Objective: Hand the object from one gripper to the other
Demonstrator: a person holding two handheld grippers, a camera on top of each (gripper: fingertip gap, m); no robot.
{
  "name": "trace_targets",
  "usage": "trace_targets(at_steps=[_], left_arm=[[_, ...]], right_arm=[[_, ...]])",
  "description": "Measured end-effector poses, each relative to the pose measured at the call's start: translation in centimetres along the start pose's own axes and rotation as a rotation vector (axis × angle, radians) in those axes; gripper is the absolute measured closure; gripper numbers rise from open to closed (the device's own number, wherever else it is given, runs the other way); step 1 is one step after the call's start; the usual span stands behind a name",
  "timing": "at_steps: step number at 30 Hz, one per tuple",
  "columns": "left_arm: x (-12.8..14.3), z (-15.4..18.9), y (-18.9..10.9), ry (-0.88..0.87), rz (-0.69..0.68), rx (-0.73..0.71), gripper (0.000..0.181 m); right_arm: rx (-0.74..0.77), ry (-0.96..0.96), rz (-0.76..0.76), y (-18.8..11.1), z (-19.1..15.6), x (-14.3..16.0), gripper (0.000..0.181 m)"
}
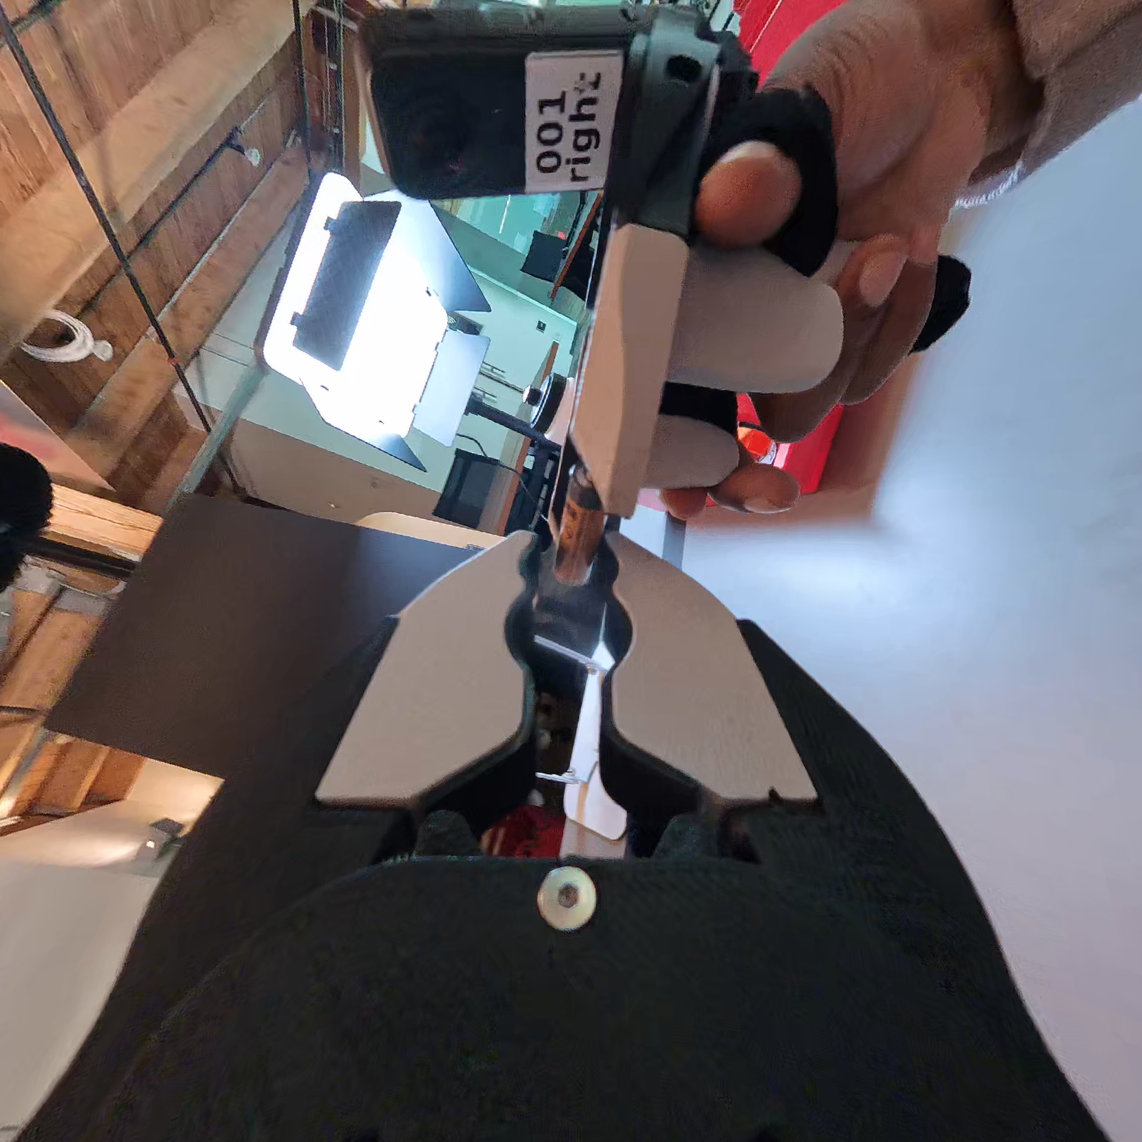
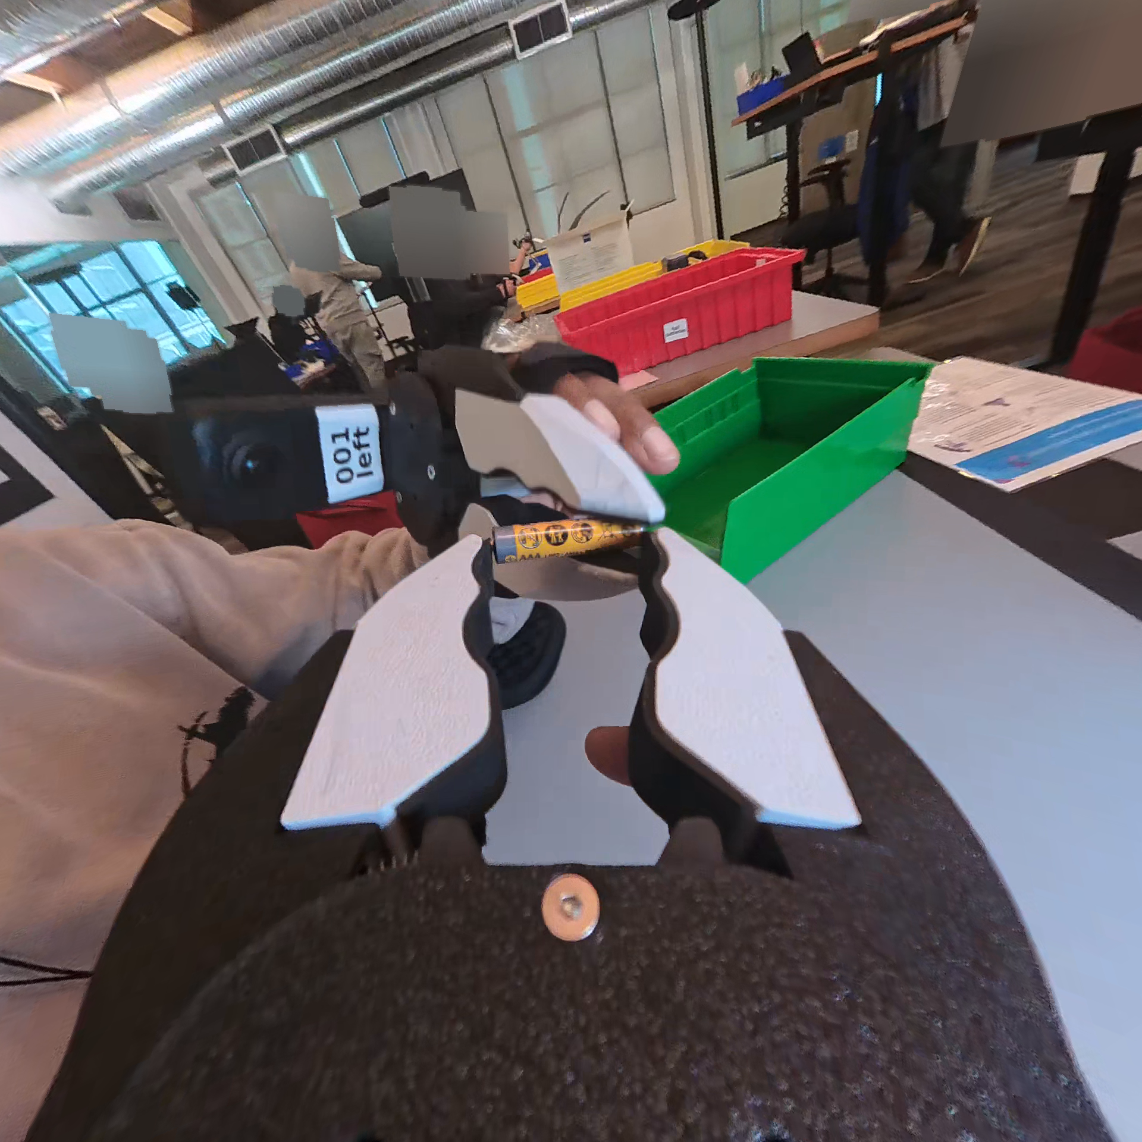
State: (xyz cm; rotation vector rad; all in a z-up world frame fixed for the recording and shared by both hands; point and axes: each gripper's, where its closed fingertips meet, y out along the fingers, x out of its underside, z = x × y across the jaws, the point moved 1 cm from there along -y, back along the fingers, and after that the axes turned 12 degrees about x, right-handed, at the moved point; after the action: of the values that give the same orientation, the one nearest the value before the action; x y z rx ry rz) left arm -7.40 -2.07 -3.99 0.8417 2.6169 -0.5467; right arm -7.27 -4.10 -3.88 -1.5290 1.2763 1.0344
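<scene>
My right claw [image 2: 568, 550] brackets the battery [image 2: 571, 541] lengthwise, tips at each end, grip uncertain—the left claw [image 1: 571, 559] pinches it mid-air, near the green bin [image 2: 803, 445]. I'd squeeze firmly before loosening the left.

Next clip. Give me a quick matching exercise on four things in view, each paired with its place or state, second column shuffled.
Things:
1. battery
2. green bin
3. red bin
4. printed sheet

Places or states:
A. on the farther table, beside a yellow bin
B. lying flat at the far right
C. held up off the table
D. on the near grey table, nothing visible inside

Pairs: 1-C, 2-D, 3-A, 4-B
</scene>
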Motion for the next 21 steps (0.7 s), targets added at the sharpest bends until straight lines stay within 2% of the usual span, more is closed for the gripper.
trace_targets(at_steps=[2,6,9,11,14,18,21], left_arm=[[0.0,0.2,0.0,0.012,-0.010,0.008,0.170],[-0.2,-0.1,-0.2,-0.087,0.036,0.036,0.170],[-1.0,-0.8,-0.7,-0.282,0.190,0.071,0.170],[-2.0,-1.4,-1.5,-0.432,0.361,0.111,0.170],[-2.9,-2.4,-2.5,-0.591,0.550,0.145,0.170],[-4.1,-2.9,-3.8,-0.678,0.775,0.190,0.170],[-3.9,-2.5,-3.6,-0.652,0.785,0.190,0.170]], right_arm=[[-0.014,0.032,-0.005,0.0,0.0,0.0,0.135],[-0.028,0.036,0.016,-0.1,-0.1,-0.4,0.136],[-0.058,-0.038,0.085,-0.7,-0.8,-1.2,0.133],[-0.059,-0.050,0.150,-1.1,-0.8,-2.0,0.128],[-0.158,0.109,0.185,-1.6,-0.8,-2.5,0.132],[-0.328,0.310,0.169,-1.0,-1.9,-2.3,0.139],[-0.402,0.364,0.167,-0.7,-3.1,-2.4,0.151]])
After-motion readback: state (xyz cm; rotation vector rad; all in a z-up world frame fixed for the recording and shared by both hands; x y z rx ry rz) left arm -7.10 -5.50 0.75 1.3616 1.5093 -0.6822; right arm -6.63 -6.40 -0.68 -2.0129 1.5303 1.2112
